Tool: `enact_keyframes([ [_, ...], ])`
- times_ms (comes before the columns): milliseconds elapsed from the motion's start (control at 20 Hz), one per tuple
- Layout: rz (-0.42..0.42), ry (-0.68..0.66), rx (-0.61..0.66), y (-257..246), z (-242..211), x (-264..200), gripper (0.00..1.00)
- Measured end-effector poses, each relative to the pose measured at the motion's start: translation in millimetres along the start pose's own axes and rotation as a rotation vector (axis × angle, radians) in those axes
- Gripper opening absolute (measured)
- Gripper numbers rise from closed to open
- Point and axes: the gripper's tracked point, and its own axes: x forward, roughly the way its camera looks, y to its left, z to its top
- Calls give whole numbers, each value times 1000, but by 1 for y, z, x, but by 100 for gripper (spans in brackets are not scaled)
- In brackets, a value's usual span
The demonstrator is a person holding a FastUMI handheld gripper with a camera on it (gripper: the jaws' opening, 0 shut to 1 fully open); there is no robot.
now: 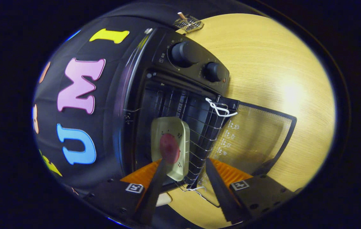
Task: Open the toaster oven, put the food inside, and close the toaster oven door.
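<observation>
the toaster oven (pixel 167 105) is sitting on a pale wooden table (pixel 279 79), and in this view it is looking tipped over on its side. its glass door (pixel 256 140) is hanging wide open, lying flat out over the table from the oven's mouth. a wire rack (pixel 204 140) is sitting inside the oven, with its edge sticking out a bit toward the door. a white cord (pixel 220 108) is tied to the rack's edge close to the oven's two round knobs (pixel 199 62). a small cream tray (pixel 171 144) is resting on the rack inside the oven, and a round piece of red food (pixel 169 148) is lying on the tray. the gripper (pixel 187 163) is pointing at the oven's mouth with its fingers standing wide apart and holding nothing. one finger (pixel 155 187) is reaching in front of the tray and food, and the other is over the open door. a little wire thing (pixel 188 23) is lying on the table behind the oven
</observation>
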Motion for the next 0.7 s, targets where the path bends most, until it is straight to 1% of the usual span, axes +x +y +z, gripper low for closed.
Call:
enact_keyframes([
  [50, 13, 14, -51, -3, 0, -8, 96],
  [200, 62, 46, -246, -4, 4, -33, 97],
  [350, 63, 73, -479, -13, 3, -66, 98],
  [500, -5, 68, -699, -40, 4, -89, 98],
  [600, -87, 119, -864, -74, -9, -95, 98],
  [650, -126, 140, -923, -90, -15, -92, 98],
  [700, -150, 170, -954, -103, -22, -87, 98],
])
